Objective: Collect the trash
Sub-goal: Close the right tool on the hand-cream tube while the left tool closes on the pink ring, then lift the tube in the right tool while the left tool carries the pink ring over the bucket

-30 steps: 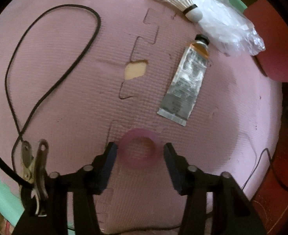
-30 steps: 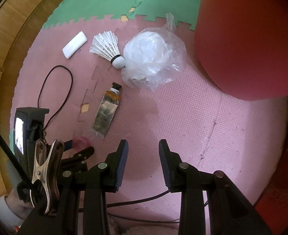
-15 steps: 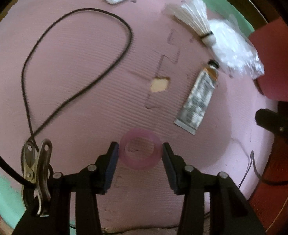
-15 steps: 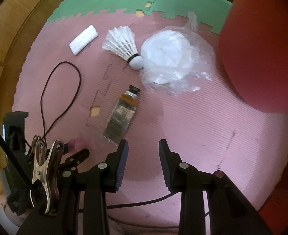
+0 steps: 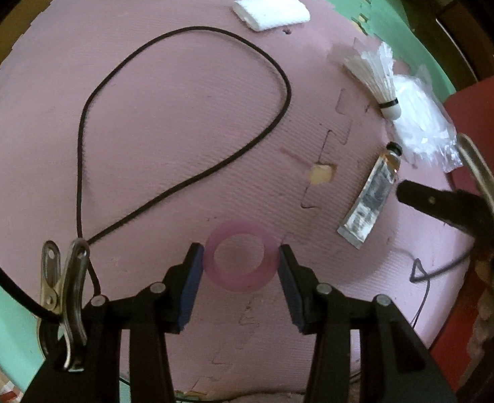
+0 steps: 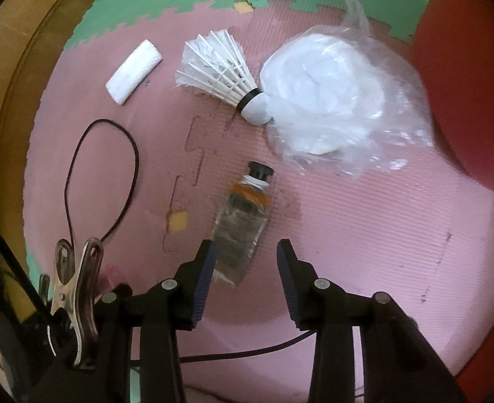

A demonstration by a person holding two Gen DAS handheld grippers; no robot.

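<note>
shuttlecock [image 6: 225,74] touching bag [image 6: 341,107], tube [image 6: 243,218] just below

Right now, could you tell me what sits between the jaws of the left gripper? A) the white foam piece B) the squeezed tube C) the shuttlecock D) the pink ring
D: in the left wrist view the pink ring sits between the jaws of the left gripper, pads at its sides, while the tube, shuttlecock and white foam piece lie apart on the mat.

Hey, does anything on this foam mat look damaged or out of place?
Yes. The pink mat has a missing chip at a puzzle seam left of the squeezed tube, showing yellow beneath. A shuttlecock, plastic bag and black cord loop lie strewn around it.
</note>
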